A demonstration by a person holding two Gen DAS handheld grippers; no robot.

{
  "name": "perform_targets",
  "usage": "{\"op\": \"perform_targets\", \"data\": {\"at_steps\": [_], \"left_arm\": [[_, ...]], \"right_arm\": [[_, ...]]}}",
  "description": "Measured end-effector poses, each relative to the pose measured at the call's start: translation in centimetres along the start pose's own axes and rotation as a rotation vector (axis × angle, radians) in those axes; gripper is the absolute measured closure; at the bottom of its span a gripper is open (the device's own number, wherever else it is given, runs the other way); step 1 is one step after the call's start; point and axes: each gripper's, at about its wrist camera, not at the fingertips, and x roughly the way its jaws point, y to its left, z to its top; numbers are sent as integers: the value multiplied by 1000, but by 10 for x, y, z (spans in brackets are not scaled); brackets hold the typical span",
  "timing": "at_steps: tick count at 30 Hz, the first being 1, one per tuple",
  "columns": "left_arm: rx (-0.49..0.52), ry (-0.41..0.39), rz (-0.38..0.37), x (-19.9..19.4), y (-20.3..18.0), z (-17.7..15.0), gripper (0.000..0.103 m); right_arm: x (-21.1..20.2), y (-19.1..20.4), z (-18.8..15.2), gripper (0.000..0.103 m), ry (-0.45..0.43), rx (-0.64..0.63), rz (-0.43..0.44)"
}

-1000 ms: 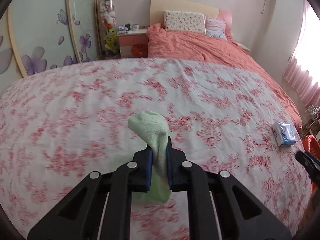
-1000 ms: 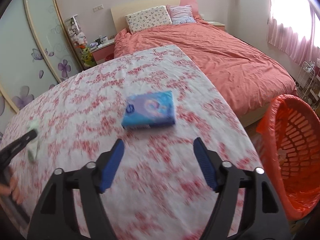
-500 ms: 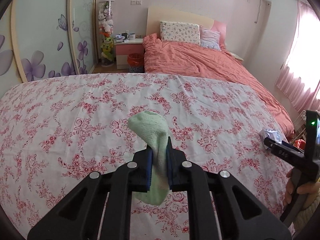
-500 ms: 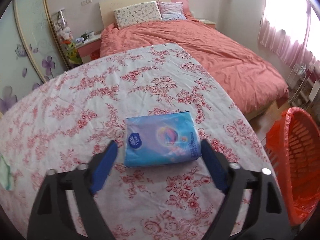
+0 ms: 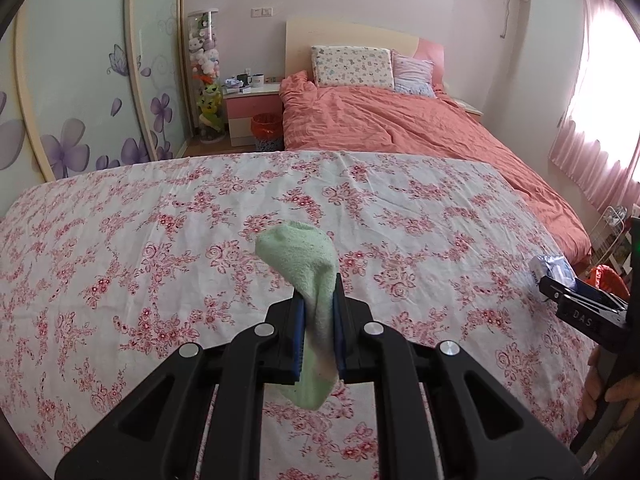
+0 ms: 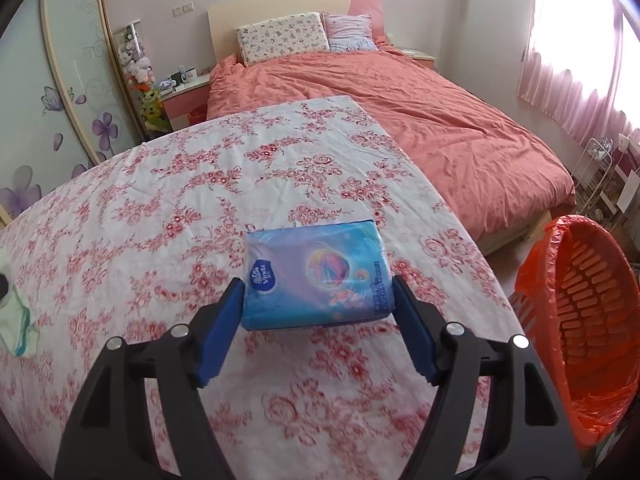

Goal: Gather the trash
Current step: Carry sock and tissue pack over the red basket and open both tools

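Observation:
My left gripper (image 5: 318,312) is shut on a light green sock (image 5: 308,268) and holds it above the floral tablecloth (image 5: 160,240). In the right wrist view the sock (image 6: 14,320) hangs at the far left edge. My right gripper (image 6: 318,312) has its blue pads on both sides of a blue tissue pack (image 6: 316,276) near the table's right edge; the pads touch or nearly touch its sides. The pack (image 5: 554,268) and the right gripper (image 5: 580,308) also show at the right of the left wrist view.
An orange trash basket (image 6: 588,320) with an orange liner stands on the floor right of the table. A bed with a salmon quilt (image 6: 420,120) lies behind. A nightstand (image 5: 250,116) and a small bin (image 5: 266,132) stand by the wall.
My right gripper has moved forward until its fingers flank the tissue pack and has narrowed around it. My left gripper has kept hold of the sock and risen, tilting its view up.

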Motion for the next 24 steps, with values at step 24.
{"op": "perform_targets", "data": {"at_steps": [24], "left_arm": [[104, -85, -60, -51, -59, 6, 91]], "right_arm": [[-111, -31, -15, 32, -170, -3, 74]]}}
